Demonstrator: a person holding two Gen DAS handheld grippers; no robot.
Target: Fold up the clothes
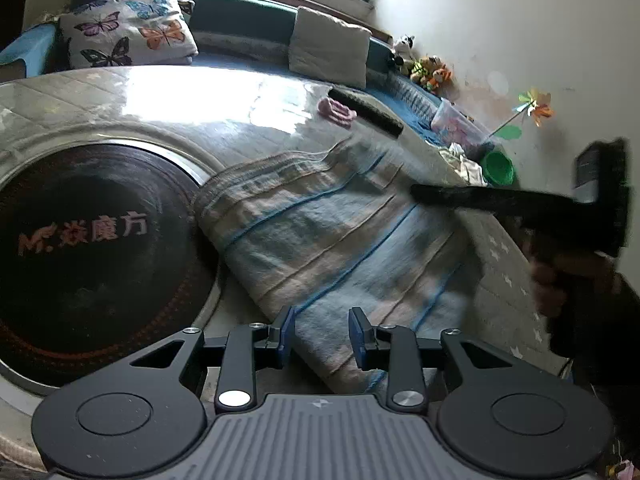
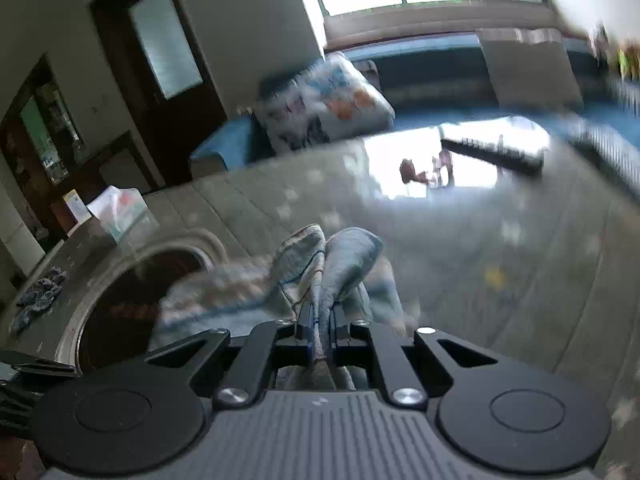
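The right gripper (image 2: 320,332) pinches the blue striped cloth (image 1: 332,224). The left gripper (image 1: 322,336) waits, fingers spread. Pull the corner across slowly and flat.

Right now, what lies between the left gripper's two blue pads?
In the left wrist view, the striped blue garment runs under the open left gripper; its pads don't press it.

round dark hotplate (image 1: 92,240) set into the quilted, star-print surface (image 1: 168,120), lettering on it. butterfly cushion (image 1: 128,26) and beige cushion (image 1: 328,46) on the blue window bench. soft toys (image 1: 430,68) in the corner; pinwheel (image 1: 536,106) and green bowl (image 1: 498,168) near the wall. tissue box (image 2: 118,206) at the surface's edge.
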